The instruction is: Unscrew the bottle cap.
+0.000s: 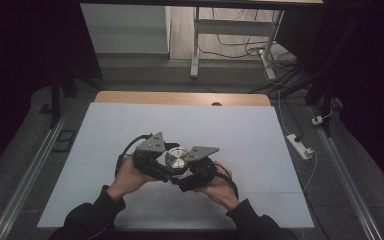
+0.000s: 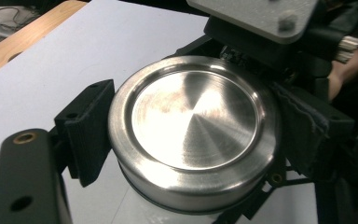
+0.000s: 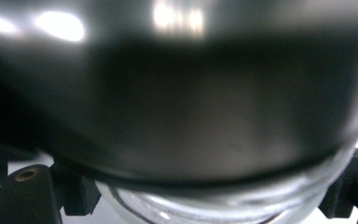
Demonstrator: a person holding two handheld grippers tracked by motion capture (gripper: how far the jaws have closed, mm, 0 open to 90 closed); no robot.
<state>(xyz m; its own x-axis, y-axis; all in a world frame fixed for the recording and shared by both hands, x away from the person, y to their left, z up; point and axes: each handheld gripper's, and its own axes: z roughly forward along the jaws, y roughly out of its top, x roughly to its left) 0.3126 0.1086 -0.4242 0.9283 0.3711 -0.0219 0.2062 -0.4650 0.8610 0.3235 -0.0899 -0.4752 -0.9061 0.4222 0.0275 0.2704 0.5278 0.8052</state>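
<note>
Fingers [image 2: 86, 130] of the left gripper [image 1: 156, 159] clamp the steel lid [image 2: 193, 126] from the left, while the right gripper [image 1: 196, 167] grips the glass jar [image 3: 223, 205] just beneath, upright on the worktop [image 1: 240, 130].

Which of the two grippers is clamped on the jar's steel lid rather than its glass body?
The left gripper: its jaws flank the steel lid, while the right gripper grips the glass body below.

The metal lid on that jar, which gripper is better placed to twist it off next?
Left, probably. The left gripper has its pads on the metal lid, while the right gripper sits lower, around the glass jar.
</note>
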